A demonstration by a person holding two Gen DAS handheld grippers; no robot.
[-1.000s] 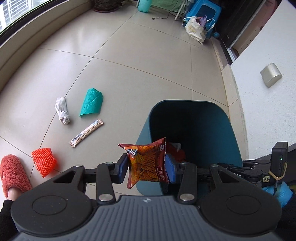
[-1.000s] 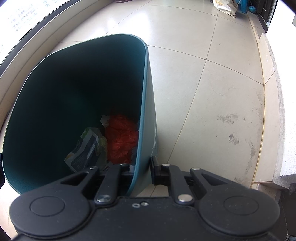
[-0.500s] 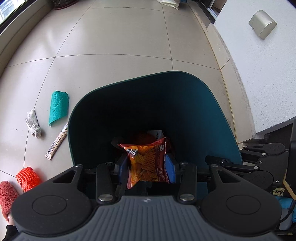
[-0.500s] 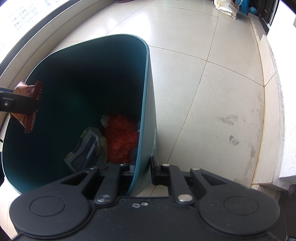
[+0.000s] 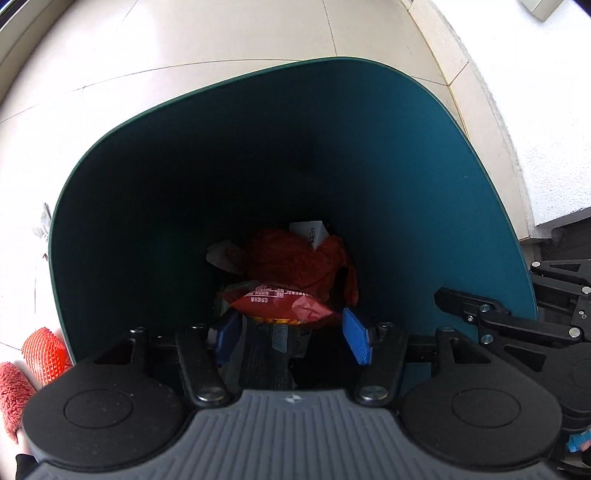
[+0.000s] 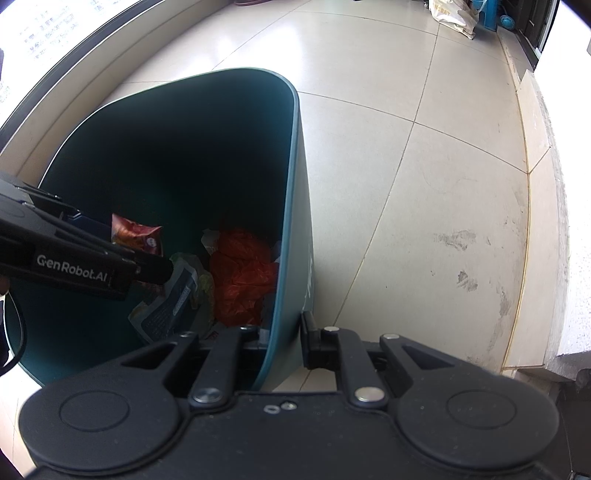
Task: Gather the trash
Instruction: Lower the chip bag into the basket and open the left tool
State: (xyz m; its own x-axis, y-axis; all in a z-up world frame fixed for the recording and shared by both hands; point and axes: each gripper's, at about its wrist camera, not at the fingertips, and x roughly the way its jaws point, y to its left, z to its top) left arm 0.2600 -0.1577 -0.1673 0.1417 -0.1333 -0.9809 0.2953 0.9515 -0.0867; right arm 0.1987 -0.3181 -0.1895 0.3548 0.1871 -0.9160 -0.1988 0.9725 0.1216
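Left wrist view: left claw (image 5: 291, 334) spread wide, snack bag (image 5: 282, 304) dropping into bin (image 5: 424, 155) | right claw (image 6: 282, 341) clamps bin rim | red mesh (image 5: 46, 354) remains on floor (image 5: 221, 33).

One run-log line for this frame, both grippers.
left gripper: open, over bin | snack bag: released, inside bin | right gripper: shut on bin wall | orange net: on floor

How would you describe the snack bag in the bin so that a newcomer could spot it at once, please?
Start at the teal bin that the right gripper clamps by its wall. Inside, the left gripper is open, and the snack bag sits just off its fingers, above the other trash. Unlike the plain crumpled red plastic and pale wrapper below, it is glossy red-orange with printed snacks.
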